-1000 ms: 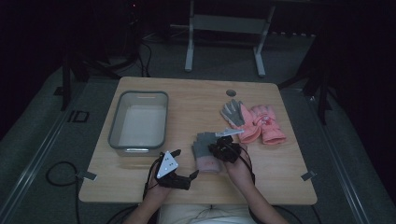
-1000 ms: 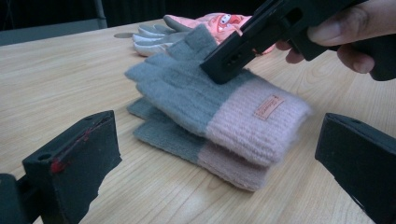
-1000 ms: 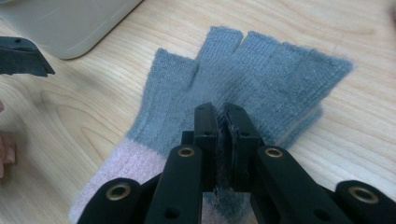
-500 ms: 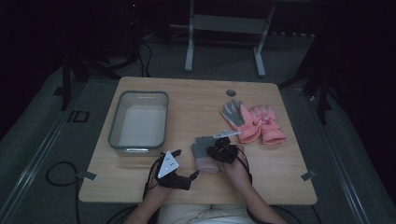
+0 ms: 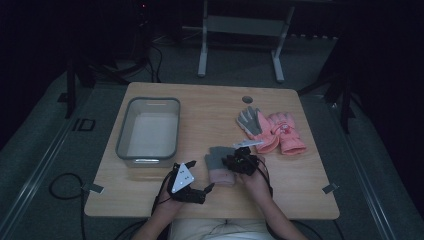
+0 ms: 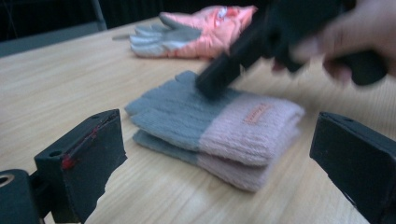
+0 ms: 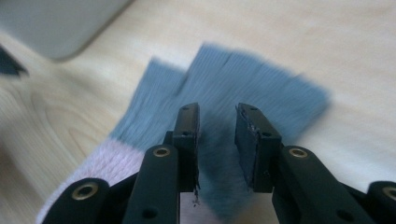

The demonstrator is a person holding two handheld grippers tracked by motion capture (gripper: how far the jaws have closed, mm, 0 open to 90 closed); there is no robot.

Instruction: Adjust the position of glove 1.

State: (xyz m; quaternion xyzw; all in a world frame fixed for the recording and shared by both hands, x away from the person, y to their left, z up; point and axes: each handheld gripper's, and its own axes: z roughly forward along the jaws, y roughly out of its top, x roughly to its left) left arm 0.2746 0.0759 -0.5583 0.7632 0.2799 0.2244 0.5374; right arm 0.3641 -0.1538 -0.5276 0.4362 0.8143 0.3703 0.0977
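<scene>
Since a second ago little has shifted: the right gripper (image 5: 231,161) has eased a touch further onto the folded knit gloves (image 5: 219,164), which stay near the front edge of the wooden table (image 5: 210,115), while the left gripper (image 5: 209,188) keeps its place just beside them. From the high view, that left gripper lies low in the person's left hand (image 5: 172,200), pointing toward the pink cuff end, and the right one sits over the grey finger end; a clear plastic bin (image 5: 148,131) stands well apart to the left, and a pair of pink and grey ski gloves (image 5: 270,129) lies to the right. In the left gripper view, the left gripper (image 6: 219,154) stands spread wide, its jaws either side of the stacked knit gloves (image 6: 219,126) and touching nothing, while the right gripper (image 6: 217,80) presses its tip down on the grey part. In the right gripper view, the right gripper (image 7: 217,135) is parted only narrowly, jaws set down on the grey knit (image 7: 243,88) with a strip of fabric between them; whether they already pinch it I cannot tell.
</scene>
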